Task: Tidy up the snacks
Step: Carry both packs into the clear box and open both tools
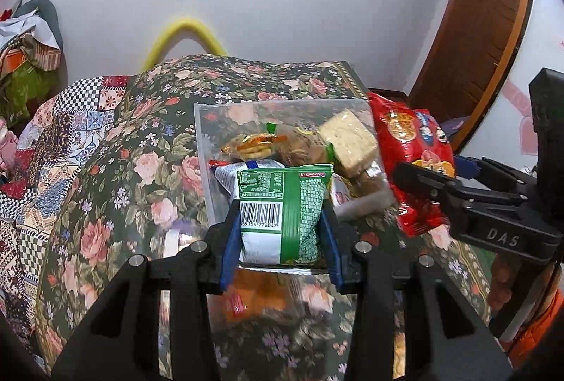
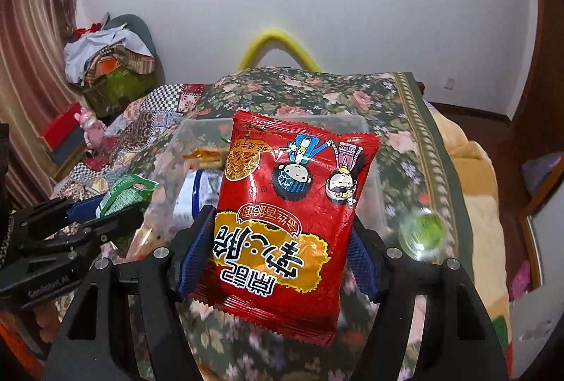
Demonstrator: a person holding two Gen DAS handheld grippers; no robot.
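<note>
My left gripper [image 1: 282,222] is shut on a green and white snack packet [image 1: 285,204] with a barcode, held just in front of the clear plastic box [image 1: 211,113]. The box holds several snacks, among them a pale square cake [image 1: 347,134] and an orange wrapped biscuit [image 1: 252,145]. My right gripper [image 2: 278,240] is shut on a red noodle-snack bag [image 2: 292,204] with cartoon faces, held above the box's near side [image 2: 197,127]. In the left wrist view the right gripper [image 1: 419,176] and its red bag [image 1: 412,148] are at the box's right edge.
The box sits on a floral bedcover [image 1: 141,141]. An orange packet [image 1: 257,300] lies blurred on the cover below my left gripper. A round green-lidded item [image 2: 421,233] lies right of the box. A patchwork quilt [image 1: 53,148] is at left, a wooden door [image 1: 483,28] at right.
</note>
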